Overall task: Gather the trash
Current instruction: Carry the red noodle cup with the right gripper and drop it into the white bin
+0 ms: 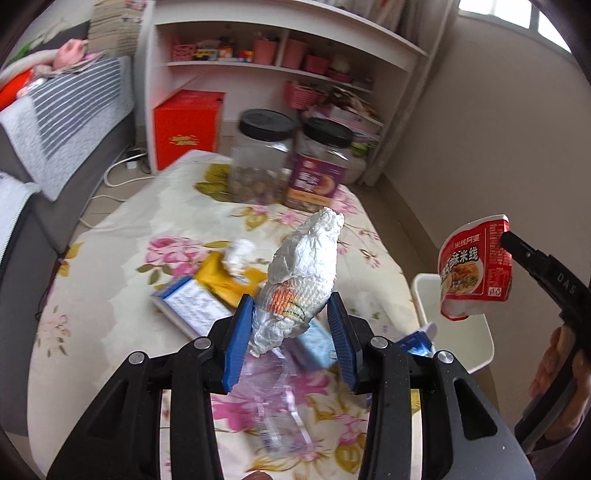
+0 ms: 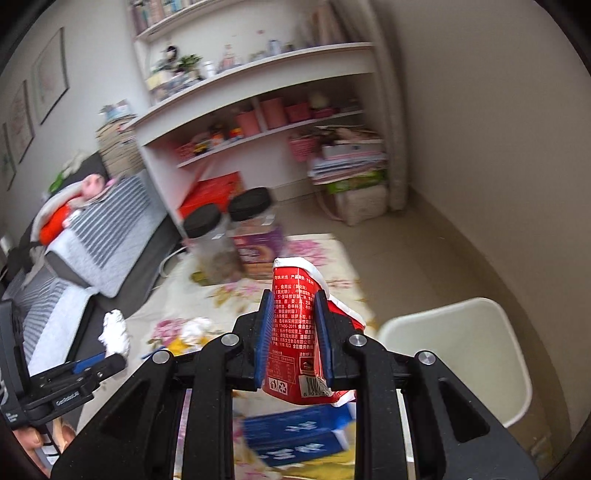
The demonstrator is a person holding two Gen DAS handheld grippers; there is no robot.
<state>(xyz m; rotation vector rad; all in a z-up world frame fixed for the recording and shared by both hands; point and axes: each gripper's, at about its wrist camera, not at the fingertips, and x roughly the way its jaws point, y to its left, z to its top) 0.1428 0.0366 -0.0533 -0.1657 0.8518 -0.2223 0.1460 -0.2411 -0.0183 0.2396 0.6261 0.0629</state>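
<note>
White shelving unit, striped grey sofa, beige walls, daylit window

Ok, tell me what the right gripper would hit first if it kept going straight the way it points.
Probably the flowered table near its far edge, beside the purple-label jar. The right gripper, shut on the red cup, points downward over it. The white bin lies off to the right. Depth is unclear.

right gripper, fingers clamping red cup

jars: 2 | paper wads: 2 | noodle cups: 1 | bins: 1
</note>
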